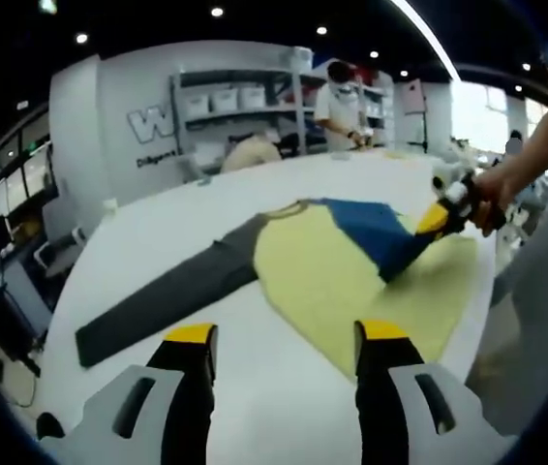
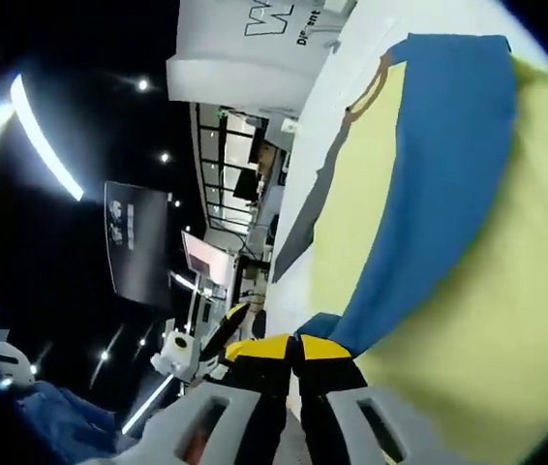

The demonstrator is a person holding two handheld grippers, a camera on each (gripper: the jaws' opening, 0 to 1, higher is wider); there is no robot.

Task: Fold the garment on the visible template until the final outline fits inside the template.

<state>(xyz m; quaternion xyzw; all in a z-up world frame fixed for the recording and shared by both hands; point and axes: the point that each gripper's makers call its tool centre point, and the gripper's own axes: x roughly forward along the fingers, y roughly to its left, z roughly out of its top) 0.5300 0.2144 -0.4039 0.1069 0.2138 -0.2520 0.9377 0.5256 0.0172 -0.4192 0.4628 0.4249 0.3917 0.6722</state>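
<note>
While the right claw (image 2: 296, 351) pinches the blue sleeve (image 1: 376, 232) over the yellow garment (image 1: 351, 281) — slip risk, fold skews; left claw (image 1: 286, 339) spread at 6 o'clock above the worktop (image 1: 158, 242).

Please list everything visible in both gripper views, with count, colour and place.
garment: one, yellow body, lying flat on the table.
blue sleeve: one, blue, folded in across the yellow body, its end pinched by the right claw.
grey sleeve: one, dark grey, stretched out flat away from the body.
table: one, white, under the garment.
shelves: one unit, grey, holding white boxes, by the far wall.
person: one, white top, standing beyond the table.
left claw: one, yellow tips, open, above bare table near the garment's edge.
right claw: one, yellow tips, shut on the blue sleeve.
hand: one, gripping the right claw.
</note>
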